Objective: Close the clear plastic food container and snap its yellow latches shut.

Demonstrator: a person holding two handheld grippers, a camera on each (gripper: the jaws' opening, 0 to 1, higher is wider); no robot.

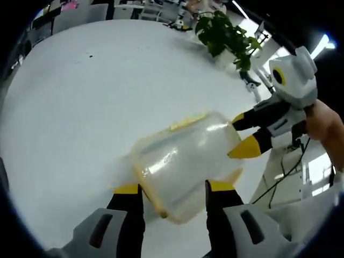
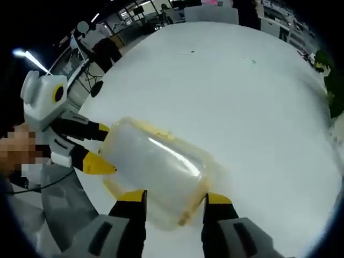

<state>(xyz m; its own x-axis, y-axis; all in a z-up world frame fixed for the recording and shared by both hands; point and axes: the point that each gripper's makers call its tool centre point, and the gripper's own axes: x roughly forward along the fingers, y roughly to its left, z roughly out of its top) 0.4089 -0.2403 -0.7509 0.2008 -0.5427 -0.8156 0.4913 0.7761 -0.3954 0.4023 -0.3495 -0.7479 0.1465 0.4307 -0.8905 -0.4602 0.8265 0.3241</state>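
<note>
The clear plastic container is held above the white tabletop, between both grippers. Its lid appears seated, a yellow seal tracing the rim; whether the latches are snapped is too blurred to tell, so I judge latching remains. The body is cloudy, glossy, rounded-rectangular. The left gripper straddles one end, jaws grasping it; the right gripper grips the opposite end. A leafy plant stands beyond.

An office or lab is showing here: a big white table, a potted plant at one o'clock, chairs at eleven.
</note>
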